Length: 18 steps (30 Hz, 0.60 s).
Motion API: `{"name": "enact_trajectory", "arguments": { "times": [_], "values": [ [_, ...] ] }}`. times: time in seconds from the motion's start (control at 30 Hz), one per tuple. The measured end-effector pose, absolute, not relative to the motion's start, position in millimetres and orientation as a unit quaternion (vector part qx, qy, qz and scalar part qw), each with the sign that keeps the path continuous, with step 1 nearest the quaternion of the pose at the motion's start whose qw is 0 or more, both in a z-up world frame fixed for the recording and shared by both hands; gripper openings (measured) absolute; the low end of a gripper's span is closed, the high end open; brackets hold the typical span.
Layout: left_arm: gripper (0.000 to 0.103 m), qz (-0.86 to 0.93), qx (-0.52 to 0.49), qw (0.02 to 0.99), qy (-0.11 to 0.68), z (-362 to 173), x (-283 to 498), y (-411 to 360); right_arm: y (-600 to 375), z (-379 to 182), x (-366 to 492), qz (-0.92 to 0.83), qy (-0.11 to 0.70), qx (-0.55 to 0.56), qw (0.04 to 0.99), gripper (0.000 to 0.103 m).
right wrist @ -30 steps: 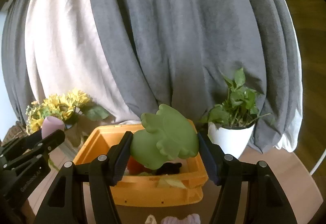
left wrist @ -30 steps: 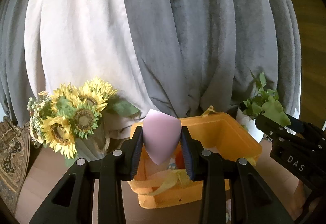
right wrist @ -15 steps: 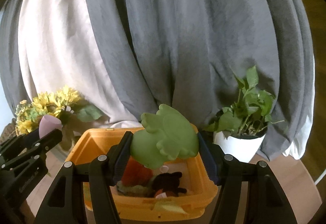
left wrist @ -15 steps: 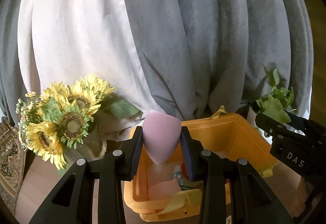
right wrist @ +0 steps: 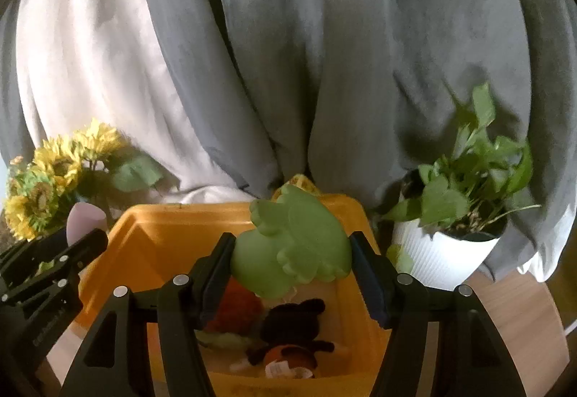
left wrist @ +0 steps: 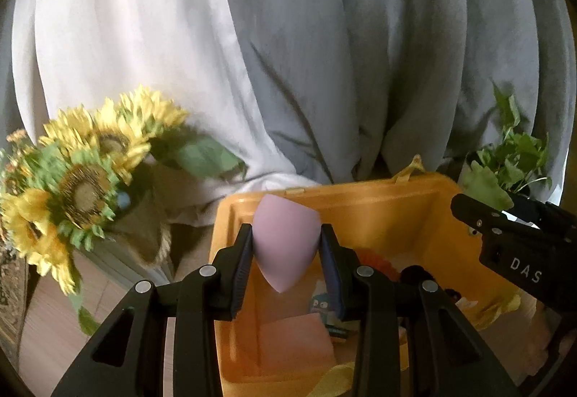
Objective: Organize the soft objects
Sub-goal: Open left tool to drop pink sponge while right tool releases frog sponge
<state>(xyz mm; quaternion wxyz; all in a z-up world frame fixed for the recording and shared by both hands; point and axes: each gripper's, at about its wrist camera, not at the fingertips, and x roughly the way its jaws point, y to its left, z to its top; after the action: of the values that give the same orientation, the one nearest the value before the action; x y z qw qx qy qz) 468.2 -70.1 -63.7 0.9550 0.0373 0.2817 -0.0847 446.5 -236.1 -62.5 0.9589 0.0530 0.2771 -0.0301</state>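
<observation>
We are gripping a lilac sponge (left wrist: 286, 245) in our left gripper (left wrist: 286, 252), pinched point-down between both fingers above the orange bin (left wrist: 378, 195). Our right gripper (right wrist: 292, 260) is clamping a green toy (right wrist: 292, 249) over the same bin, above a black plush (right wrist: 292, 321) lying inside.

My left camera looks along its fingers, close above the orange bin (left wrist: 378, 213), toward the curtains (left wrist: 288, 54). My right camera faces likewise; both share the bin (right wrist: 151, 238).
</observation>
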Motion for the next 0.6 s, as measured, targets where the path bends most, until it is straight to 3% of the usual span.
{"name": "enact_trajectory", "arguments": {
  "times": [0.37,0.4,0.47,0.6],
  "values": [
    [0.037,-0.087,0.041,0.944,0.315,-84.9,486.7,-74.0,-237.7,-80.3,468.7,-0.025,0.327,0.043,0.944,0.065],
    [0.038,-0.088,0.042,0.944,0.316,-86.3,487.8,-74.1,-237.6,-81.4,469.9,-0.024,0.329,0.043,0.943,0.065],
    [0.051,-0.086,0.045,0.943,0.317,-87.7,489.0,-74.9,-236.1,-83.6,473.2,-0.019,0.338,0.041,0.94,0.065],
    [0.055,-0.082,0.051,0.945,0.314,-87.5,488.3,-76.1,-235.6,-86.9,477.1,-0.016,0.349,0.038,0.936,0.067]
  ]
}}
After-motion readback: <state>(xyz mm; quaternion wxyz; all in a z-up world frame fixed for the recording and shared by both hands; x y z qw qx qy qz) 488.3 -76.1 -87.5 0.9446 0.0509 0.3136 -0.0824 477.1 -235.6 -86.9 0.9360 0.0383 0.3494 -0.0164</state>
